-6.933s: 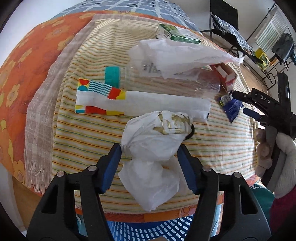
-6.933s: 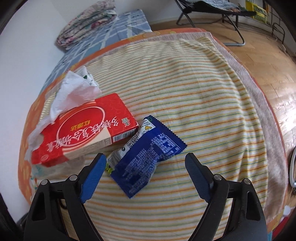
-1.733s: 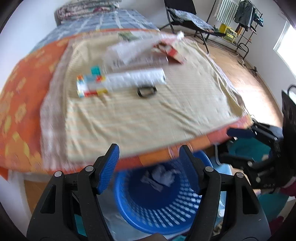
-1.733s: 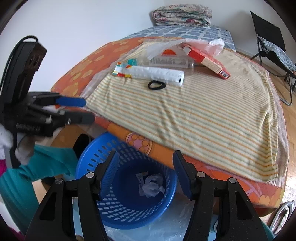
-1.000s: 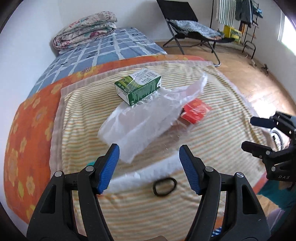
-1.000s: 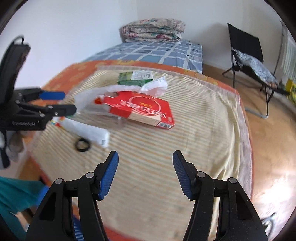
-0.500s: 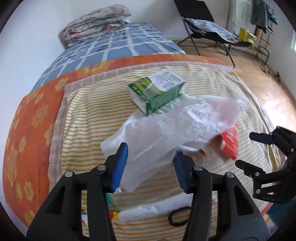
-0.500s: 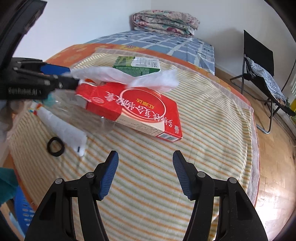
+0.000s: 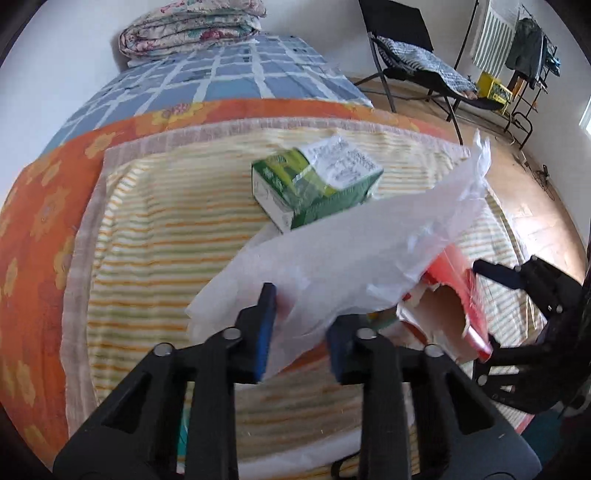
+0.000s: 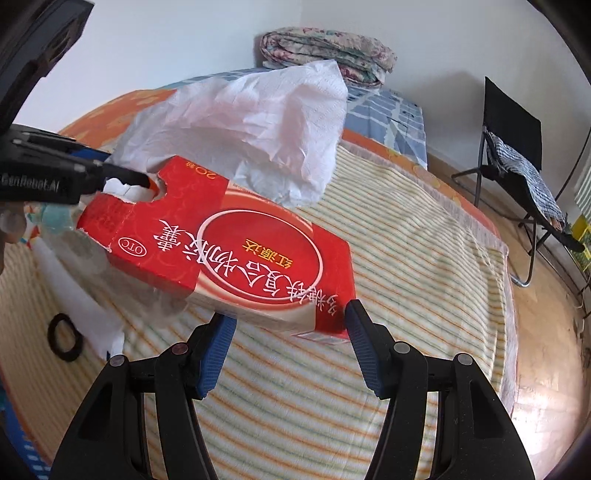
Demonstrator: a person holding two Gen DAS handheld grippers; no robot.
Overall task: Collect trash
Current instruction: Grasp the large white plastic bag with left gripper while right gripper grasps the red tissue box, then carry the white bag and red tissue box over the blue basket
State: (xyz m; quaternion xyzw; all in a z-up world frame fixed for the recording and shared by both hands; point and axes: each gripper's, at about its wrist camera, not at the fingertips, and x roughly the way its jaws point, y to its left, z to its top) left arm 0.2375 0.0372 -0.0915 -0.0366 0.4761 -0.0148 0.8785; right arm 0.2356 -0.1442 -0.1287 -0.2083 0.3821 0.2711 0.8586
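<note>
A white plastic bag (image 9: 351, 258) lies crumpled over the open end of a red medicine box (image 10: 240, 251) on the striped cloth. My left gripper (image 9: 301, 339) has its jaws closing, with the bag's near edge between the blue pads and a gap still left. In the right wrist view the left gripper (image 10: 125, 168) sits at the bag's left corner. My right gripper (image 10: 290, 343) stands open, its pads on either side of the box's near end without touching it. It also shows in the left wrist view as the right gripper (image 9: 485, 312), beside the torn red box (image 9: 454, 295).
A green carton (image 9: 314, 188) stands behind the bag. A clear bottle (image 10: 74, 251), a white roll (image 10: 81, 306) and a black hair tie (image 10: 64, 341) lie left of the box. A folding chair (image 10: 517, 140) stands on the wooden floor; a folded quilt (image 9: 192, 29) lies at the back.
Both grippers have come forward and down over the table. The left jaws have narrowed around the bag's edge. The right gripper has come up to the red box, still as wide.
</note>
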